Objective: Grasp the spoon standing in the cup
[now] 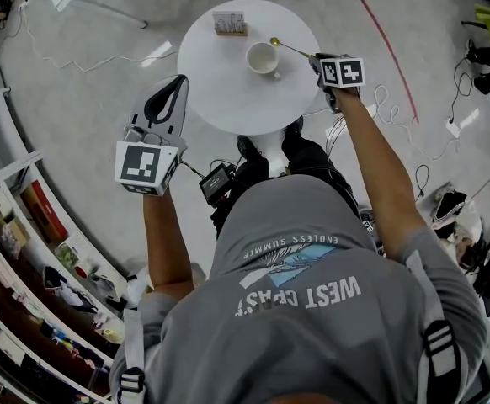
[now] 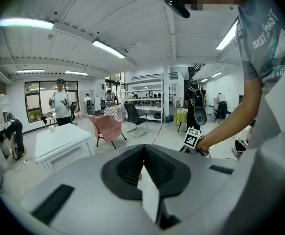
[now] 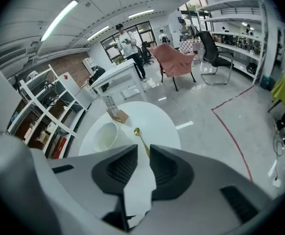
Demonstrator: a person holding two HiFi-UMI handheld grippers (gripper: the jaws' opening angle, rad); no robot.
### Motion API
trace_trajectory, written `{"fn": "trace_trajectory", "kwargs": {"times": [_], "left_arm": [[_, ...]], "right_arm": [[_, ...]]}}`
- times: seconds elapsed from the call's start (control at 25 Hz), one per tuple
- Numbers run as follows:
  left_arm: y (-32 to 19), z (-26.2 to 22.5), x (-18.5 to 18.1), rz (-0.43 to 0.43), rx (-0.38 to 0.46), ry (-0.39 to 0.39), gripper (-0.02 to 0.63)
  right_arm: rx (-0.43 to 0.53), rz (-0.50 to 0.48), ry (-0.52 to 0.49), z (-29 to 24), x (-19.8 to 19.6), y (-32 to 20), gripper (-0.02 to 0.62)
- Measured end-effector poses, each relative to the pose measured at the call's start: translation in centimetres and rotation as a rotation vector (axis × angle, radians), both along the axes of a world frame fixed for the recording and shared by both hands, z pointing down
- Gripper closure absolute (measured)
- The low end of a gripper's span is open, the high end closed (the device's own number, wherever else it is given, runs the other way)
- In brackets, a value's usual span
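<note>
A white cup stands near the middle of a round white table. A gold spoon is outside the cup, just right of it; its bowl points toward the cup and its handle toward my right gripper. That gripper is at the table's right edge, open, with the thin handle end in the gap between its jaws, and the pads are not pressing on it. My left gripper hangs off the table's left side, shut and empty.
A small wooden stand with cards sits at the table's far side. Shelving runs along the left. Cables and a red floor line lie to the right of the table. My legs are under the near edge.
</note>
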State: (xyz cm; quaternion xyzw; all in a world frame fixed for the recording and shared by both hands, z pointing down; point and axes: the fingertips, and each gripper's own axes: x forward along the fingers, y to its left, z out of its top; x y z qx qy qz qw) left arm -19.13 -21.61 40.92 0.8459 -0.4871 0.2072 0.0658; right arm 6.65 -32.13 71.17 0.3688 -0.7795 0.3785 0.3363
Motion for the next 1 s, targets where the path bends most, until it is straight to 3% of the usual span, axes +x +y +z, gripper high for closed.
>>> {"fn": "trace_trajectory", "kwargs": {"times": [0.44,1.0], "left_arm": [[1.0,-1.7,-1.5,-0.031,0.062,-0.004,0.601],[2.3,-5.8,-2.0,-0.020,0.176,0.002,0.601]], "right_arm": [[0.124,0.017,-0.046,-6.1,-0.1,-1.8,0.522],[0.539,-0.047,-0.268,-26.0,-2.8,-2.4,0.548]]}}
